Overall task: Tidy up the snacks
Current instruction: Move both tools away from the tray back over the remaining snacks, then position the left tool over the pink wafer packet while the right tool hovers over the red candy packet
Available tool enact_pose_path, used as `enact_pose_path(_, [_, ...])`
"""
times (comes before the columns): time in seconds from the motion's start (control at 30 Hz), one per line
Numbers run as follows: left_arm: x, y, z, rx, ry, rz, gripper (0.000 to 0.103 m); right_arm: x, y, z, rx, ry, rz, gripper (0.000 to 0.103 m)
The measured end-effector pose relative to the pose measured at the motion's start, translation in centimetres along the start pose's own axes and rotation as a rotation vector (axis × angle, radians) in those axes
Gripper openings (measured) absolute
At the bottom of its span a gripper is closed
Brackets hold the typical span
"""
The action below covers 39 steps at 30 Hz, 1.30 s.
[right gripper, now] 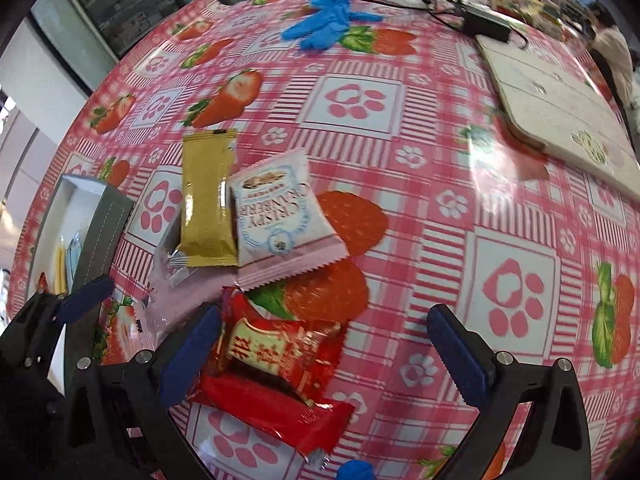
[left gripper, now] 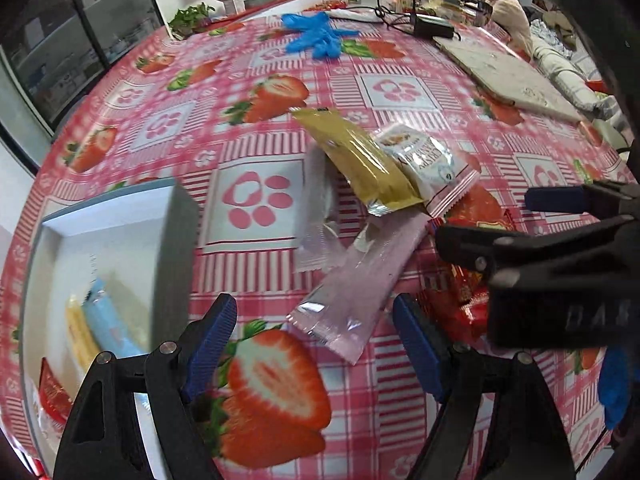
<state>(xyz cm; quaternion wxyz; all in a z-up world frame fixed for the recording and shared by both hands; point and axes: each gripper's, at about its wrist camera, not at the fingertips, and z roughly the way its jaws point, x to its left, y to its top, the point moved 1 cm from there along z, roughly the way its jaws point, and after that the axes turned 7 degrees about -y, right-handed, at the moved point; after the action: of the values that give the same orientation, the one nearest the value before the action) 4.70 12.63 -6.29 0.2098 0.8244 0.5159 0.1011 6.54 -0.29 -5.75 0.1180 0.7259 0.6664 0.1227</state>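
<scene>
A heap of snack packets lies mid-table: a gold one (left gripper: 360, 164) (right gripper: 206, 200), a white-and-pink cranberry one (left gripper: 428, 168) (right gripper: 276, 216), a long pale pink one (left gripper: 360, 280) (right gripper: 188, 296), a clear wrapper (left gripper: 318, 208) and two red ones (right gripper: 276, 352) (right gripper: 280, 412). My left gripper (left gripper: 316, 348) is open above the pink packet's near end. My right gripper (right gripper: 324, 356) (left gripper: 500, 220) is open over the red packets, its left pad at their edge. A white box (left gripper: 100, 220) (right gripper: 72, 216) at the left holds yellow, blue and red packets.
Blue gloves (left gripper: 320, 36) (right gripper: 324, 20) lie at the far side of the strawberry tablecloth. A flat white slab (left gripper: 508, 76) (right gripper: 560, 116) and a black adapter with cables (left gripper: 432, 26) sit far right. A person (left gripper: 508, 16) sits beyond the table.
</scene>
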Motion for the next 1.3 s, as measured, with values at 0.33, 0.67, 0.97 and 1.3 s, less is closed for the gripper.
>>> enact_pose_path(0.33, [-1.1, -0.1, -0.4, -0.018, -0.037, -0.021, 0.031, -0.5, -1.2, -1.2, -0.048, -0.026, -0.064, 0.035])
enact_pose_path(0.67, [-1.7, -8.0, -4.5, -0.038, 0.017, -0.137, 0.032, -6.9, -6.6, -3.6, -0.044, -0.045, 0.079, 0.035])
enact_pose_path(0.97, [-1.7, -8.8, -5.0, -0.062, 0.055, -0.071, 0.081, -10.0, -11.7, -6.1, -0.105, -0.078, 0.129, 0.095])
enact_pose_path(1.3, [-2.6, -6.8, -2.9, -0.129, 0.017, -0.044, 0.086, -9.0, -12.6, -4.7, -0.148, -0.132, 0.026, 0.098])
